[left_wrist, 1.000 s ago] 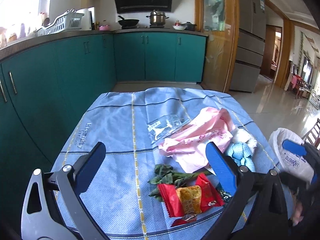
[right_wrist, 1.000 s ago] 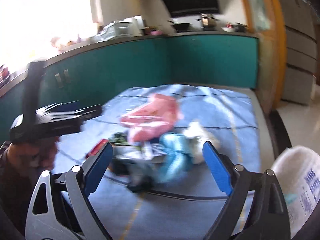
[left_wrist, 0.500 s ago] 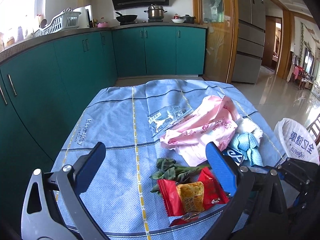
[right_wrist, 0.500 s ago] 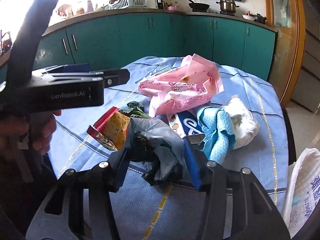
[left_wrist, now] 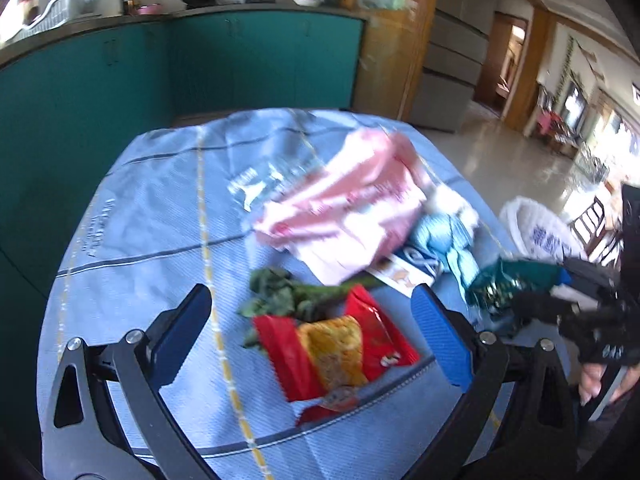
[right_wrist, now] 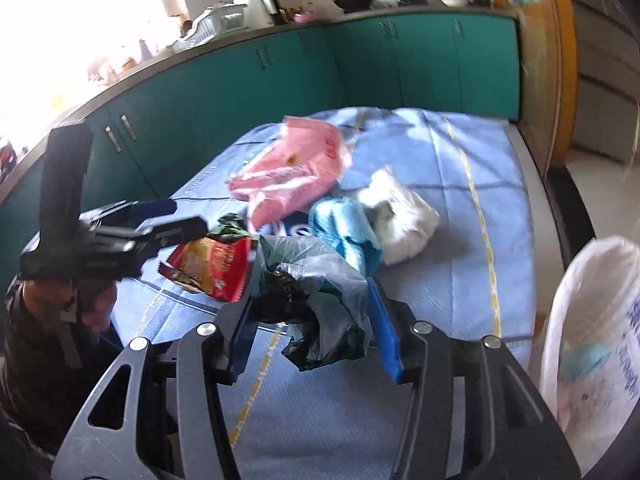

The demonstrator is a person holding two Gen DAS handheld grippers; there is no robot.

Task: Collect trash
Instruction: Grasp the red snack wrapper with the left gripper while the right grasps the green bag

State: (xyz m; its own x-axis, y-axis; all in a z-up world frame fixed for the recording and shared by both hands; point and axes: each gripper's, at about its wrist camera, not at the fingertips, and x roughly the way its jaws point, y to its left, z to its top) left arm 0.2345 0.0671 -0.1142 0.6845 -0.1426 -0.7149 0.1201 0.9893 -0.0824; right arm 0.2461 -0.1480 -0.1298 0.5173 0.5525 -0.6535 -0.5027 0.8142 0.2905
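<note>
Now lifted off the table: grey plastic bag (right_wrist: 320, 292) in narrowed right gripper (right_wrist: 312, 320).

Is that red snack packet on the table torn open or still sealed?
Cannot tell. The red snack packet lies flat on the blue tablecloth; blur hides its edges.

Left view: my left claw (left_wrist: 312, 340) camera looks forward and downward, close over the near edge of the table (left_wrist: 132, 208), facing the green cabinets (left_wrist: 256, 64).
Right view: my right claw (right_wrist: 312, 320) camera looks down across the same table (right_wrist: 452, 280) from the right.
Shared: pink bag (left_wrist: 344, 208) (right_wrist: 288, 172), red wrapper (left_wrist: 336, 348) (right_wrist: 212, 264), white bag (left_wrist: 536, 232) (right_wrist: 592, 336).
</note>
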